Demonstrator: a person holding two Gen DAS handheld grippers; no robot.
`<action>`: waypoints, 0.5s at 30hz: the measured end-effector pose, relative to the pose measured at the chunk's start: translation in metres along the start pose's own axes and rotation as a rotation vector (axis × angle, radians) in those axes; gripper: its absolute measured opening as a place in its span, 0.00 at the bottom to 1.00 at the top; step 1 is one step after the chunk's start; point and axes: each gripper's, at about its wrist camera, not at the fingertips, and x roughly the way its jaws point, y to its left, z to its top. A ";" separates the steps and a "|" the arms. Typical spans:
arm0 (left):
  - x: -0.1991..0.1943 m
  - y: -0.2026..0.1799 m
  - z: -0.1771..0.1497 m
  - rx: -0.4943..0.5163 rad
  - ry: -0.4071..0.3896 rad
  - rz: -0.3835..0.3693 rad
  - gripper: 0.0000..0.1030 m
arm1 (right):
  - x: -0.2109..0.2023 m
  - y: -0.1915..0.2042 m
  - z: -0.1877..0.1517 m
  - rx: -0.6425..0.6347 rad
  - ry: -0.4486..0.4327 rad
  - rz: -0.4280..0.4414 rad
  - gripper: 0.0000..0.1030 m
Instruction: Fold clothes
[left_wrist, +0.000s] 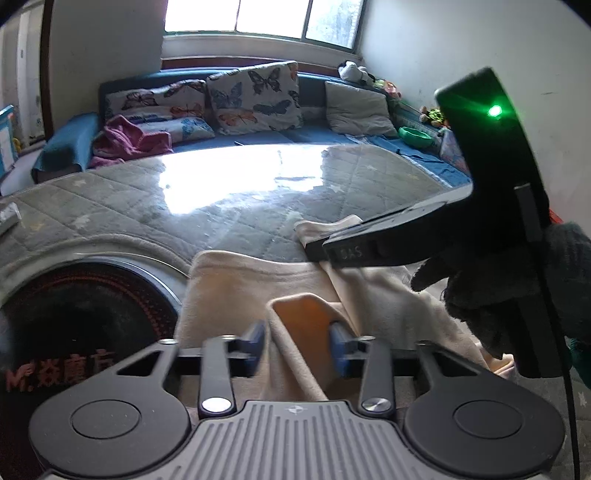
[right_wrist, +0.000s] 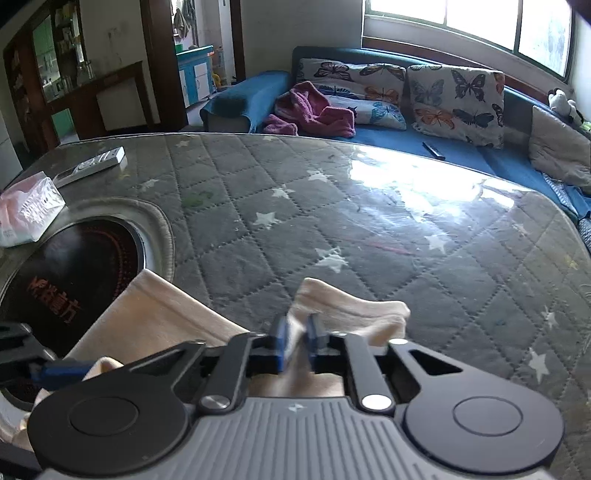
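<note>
A cream garment (left_wrist: 255, 291) lies at the near edge of the quilted grey table cover (left_wrist: 184, 199). My left gripper (left_wrist: 298, 345) is open, its blue pads on either side of a raised fold of the cloth. In the right wrist view my right gripper (right_wrist: 297, 343) is shut on an edge of the cream garment (right_wrist: 347, 310), whose corner sticks out ahead of the fingers. The right gripper's body (left_wrist: 491, 177) and a dark gloved hand (left_wrist: 517, 288) show at the right of the left wrist view.
A round black heater plate (right_wrist: 77, 258) is set into the table at the left. A tissue pack (right_wrist: 26, 210) and a remote (right_wrist: 92, 166) lie at the far left. A blue sofa (right_wrist: 424, 144) with butterfly cushions and a pink garment (right_wrist: 314, 110) stands beyond the table.
</note>
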 end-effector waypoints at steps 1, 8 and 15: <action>0.002 0.001 -0.001 -0.005 0.002 0.003 0.12 | -0.002 -0.001 -0.001 0.004 -0.007 -0.003 0.03; -0.018 0.008 -0.004 -0.051 -0.058 0.009 0.07 | -0.040 -0.021 -0.009 0.070 -0.103 -0.017 0.02; -0.054 0.008 -0.008 -0.083 -0.135 0.025 0.06 | -0.112 -0.040 -0.027 0.116 -0.231 -0.049 0.02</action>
